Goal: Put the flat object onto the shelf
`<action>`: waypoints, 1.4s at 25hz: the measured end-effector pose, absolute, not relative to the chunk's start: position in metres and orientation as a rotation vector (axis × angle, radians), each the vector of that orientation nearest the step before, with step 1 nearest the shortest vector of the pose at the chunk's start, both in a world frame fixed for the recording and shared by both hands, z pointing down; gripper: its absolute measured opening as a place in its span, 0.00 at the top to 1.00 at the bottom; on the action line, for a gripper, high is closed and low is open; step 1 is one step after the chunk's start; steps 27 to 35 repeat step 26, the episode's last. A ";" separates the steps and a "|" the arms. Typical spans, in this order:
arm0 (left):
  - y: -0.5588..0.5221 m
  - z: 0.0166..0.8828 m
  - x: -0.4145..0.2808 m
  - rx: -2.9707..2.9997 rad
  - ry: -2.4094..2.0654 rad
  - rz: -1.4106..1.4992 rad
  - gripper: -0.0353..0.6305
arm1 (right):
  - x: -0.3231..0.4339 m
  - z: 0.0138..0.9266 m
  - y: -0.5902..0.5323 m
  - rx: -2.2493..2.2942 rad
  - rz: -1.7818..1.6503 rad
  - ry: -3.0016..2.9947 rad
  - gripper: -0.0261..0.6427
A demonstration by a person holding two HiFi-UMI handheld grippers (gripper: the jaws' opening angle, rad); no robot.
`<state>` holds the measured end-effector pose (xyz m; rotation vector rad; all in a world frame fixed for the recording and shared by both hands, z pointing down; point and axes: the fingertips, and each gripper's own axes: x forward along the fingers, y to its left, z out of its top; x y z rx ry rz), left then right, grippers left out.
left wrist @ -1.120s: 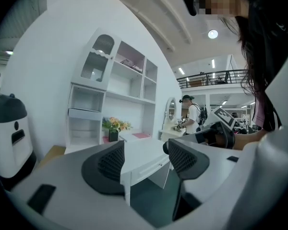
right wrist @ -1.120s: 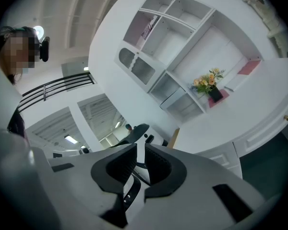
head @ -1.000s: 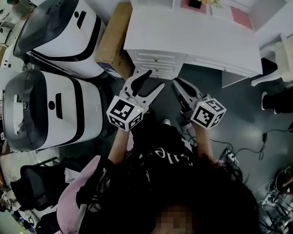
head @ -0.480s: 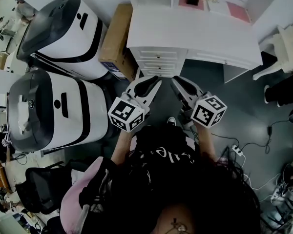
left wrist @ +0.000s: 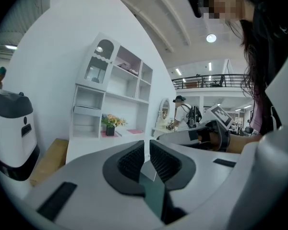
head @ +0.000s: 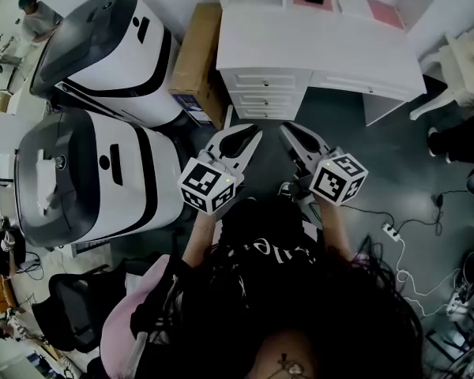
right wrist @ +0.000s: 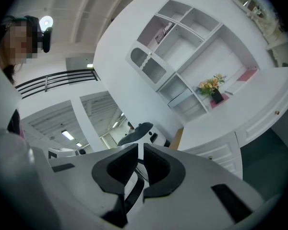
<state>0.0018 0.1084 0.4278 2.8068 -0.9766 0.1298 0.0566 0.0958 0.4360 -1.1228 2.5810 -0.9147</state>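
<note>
Head view: left gripper and right gripper side by side, both pinched closed on nothing. Thin pink flat sheet, likely the target, lies well ahead, rightward, on the white wooden desk. It looks light and stiffish; pinch its near edge.

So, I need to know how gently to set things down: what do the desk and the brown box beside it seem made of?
Desk: likely painted wood or board, smooth white with a soft sheen. The panelled drawer fronts suggest it, but which one is unclear. Box: cardboard, dull tan, flat faces with straight folded edges.
</note>
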 end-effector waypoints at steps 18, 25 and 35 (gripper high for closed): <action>0.140 0.444 -0.022 2.755 -0.893 0.112 0.88 | 0.028 0.444 0.132 -1.181 -0.925 2.616 0.86; 0.134 0.448 -0.017 2.735 -0.885 0.123 0.88 | 0.032 0.445 0.126 -1.192 -0.913 2.634 0.86; 0.132 0.449 -0.016 2.732 -0.885 0.125 0.88 | 0.033 0.445 0.124 -1.192 -0.914 2.635 0.86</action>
